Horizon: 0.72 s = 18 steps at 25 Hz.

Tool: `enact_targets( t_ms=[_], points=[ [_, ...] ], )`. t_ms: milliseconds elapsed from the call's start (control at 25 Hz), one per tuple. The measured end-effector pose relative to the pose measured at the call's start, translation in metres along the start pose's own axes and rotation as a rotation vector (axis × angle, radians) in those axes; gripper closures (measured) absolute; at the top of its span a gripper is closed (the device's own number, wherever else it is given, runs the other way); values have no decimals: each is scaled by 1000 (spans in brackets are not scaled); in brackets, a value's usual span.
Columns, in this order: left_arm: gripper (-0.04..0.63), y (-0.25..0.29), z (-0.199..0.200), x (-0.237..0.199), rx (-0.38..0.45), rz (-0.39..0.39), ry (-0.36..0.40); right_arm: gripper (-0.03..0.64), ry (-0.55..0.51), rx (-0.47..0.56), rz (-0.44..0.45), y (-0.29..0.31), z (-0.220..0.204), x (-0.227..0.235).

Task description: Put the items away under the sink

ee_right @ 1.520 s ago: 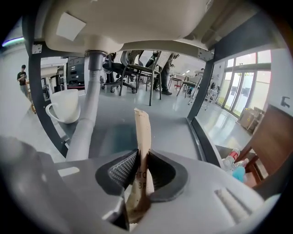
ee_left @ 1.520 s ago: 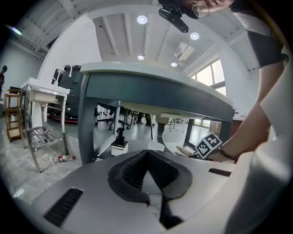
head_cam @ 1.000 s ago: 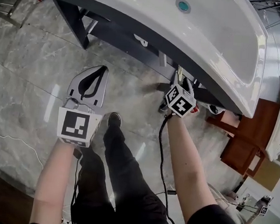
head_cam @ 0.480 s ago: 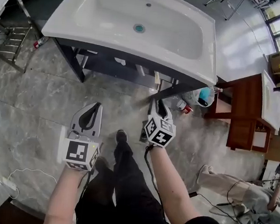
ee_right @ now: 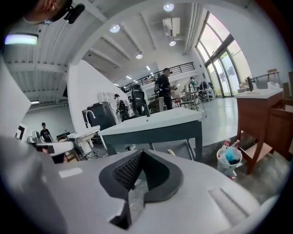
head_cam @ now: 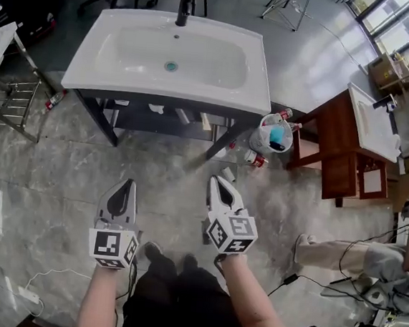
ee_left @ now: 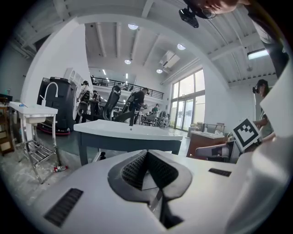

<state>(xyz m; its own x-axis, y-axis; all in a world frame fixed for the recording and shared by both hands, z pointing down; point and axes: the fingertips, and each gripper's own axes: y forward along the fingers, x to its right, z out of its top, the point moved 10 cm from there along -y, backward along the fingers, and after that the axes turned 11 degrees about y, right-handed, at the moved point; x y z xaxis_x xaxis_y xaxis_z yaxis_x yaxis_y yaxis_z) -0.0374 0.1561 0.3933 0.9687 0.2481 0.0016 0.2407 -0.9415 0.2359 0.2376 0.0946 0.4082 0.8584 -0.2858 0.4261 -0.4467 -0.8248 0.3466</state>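
Note:
The white sink [head_cam: 198, 79] stands on a dark frame with a low shelf [head_cam: 167, 122] that holds a few small pale items. To its right a white bucket [head_cam: 270, 139] holds bottles and a blue thing. A red-capped bottle [head_cam: 254, 158] lies on the floor beside the bucket. My left gripper [head_cam: 125, 184] and right gripper [head_cam: 216, 182] hover side by side over the marble floor, well short of the sink. Both are shut with nothing between the jaws. In the right gripper view the bucket [ee_right: 229, 158] sits right of the sink [ee_right: 155, 124].
A wooden stand [head_cam: 344, 169] with a second white basin is at the right. A metal rack [head_cam: 12, 108] stands at the left, with a bottle [head_cam: 54, 99] lying by it. A small pale object [head_cam: 227, 173] lies on the floor ahead of the right gripper. Cables trail on the floor.
The right gripper has drawn back from under the sink's edge toward me. The view has pulled away, so the whole sink now shows. The left gripper stayed shut and low.

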Motion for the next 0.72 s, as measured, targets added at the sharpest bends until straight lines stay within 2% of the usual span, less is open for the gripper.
enact_targets(
  t_ms=[280, 480, 720],
  points=[
    [586, -56, 16, 55, -7, 39, -4, 614, -32, -72, 115, -66, 10, -11],
    [586, -96, 25, 106, -1, 71, -11, 615, -101, -79, 210, -125, 22, -8],
    [586, -127, 53, 156, 40, 87, 19, 615, -111, -65, 263, -189, 37, 3]
  ],
)
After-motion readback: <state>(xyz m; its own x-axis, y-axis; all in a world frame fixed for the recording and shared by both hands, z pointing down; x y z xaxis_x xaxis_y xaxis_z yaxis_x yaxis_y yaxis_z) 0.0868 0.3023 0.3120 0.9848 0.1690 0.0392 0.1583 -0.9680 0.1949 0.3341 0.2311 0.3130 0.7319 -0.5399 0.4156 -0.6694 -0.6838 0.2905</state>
